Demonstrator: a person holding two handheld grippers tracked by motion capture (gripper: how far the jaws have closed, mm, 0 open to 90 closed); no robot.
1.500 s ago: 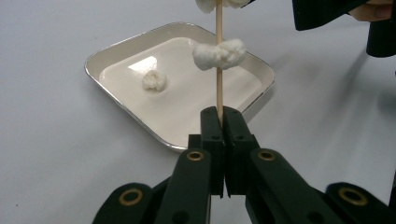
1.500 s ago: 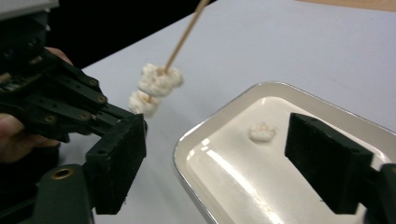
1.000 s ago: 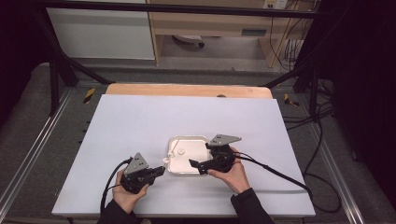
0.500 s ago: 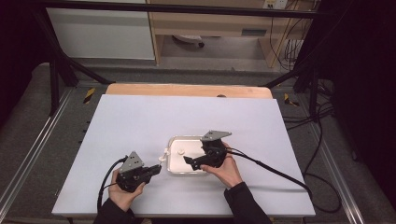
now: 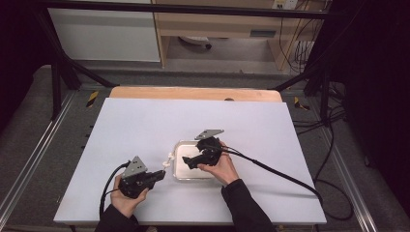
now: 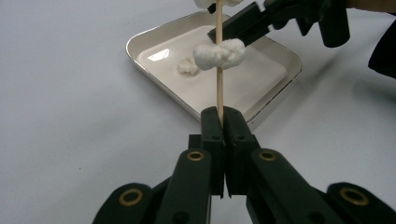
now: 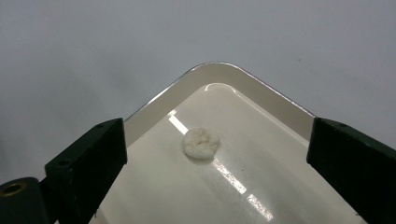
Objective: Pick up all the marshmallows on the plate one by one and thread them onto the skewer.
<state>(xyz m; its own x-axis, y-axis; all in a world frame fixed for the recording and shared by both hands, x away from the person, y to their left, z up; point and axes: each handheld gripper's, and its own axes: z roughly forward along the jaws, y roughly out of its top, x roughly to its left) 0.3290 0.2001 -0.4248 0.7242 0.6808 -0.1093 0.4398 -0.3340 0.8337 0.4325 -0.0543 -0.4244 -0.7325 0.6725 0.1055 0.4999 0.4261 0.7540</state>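
**Desk:** What have you got in the left gripper?

**Me:** I have its two black, blocky jaws pressed together on the lower end of a thin wooden skewer. The stick is pale, round and straight, and it stands up from the jaws. A lumpy white marshmallow is threaded on it part-way up, soft-looking, with a rough, crumbly surface. A second white lump sits higher on the stick, cut off by the top edge of the left gripper view, so I cannot tell its shape.

**Desk:** And the right gripper?

**Me:** I see its jaws standing wide apart with nothing between them. They are matt black slabs with squared ends, hanging over the tray. From the high view my right hand holds it above the tray, pointing toward the left gripper.

**Desk:** Describe the tray.

**Me:** It is a shallow, cream-white rectangle with rounded corners and a thin, bright rim. The inside is glossy; I can see streaks of light on it. It rests flat on the table, whose top is a smooth, matt, pale grey sheet.

**Desk:** Anything in it?

**Me:** One loose marshmallow piece, a small round, knobbly white blob, lies on the tray floor near a corner, well apart from the walls. In the left gripper view it sits behind the skewer, to its left.

**Desk:** Where is the skewer relative to the tray?

**Me:** In the high view the skewer is just beside the tray's left edge.
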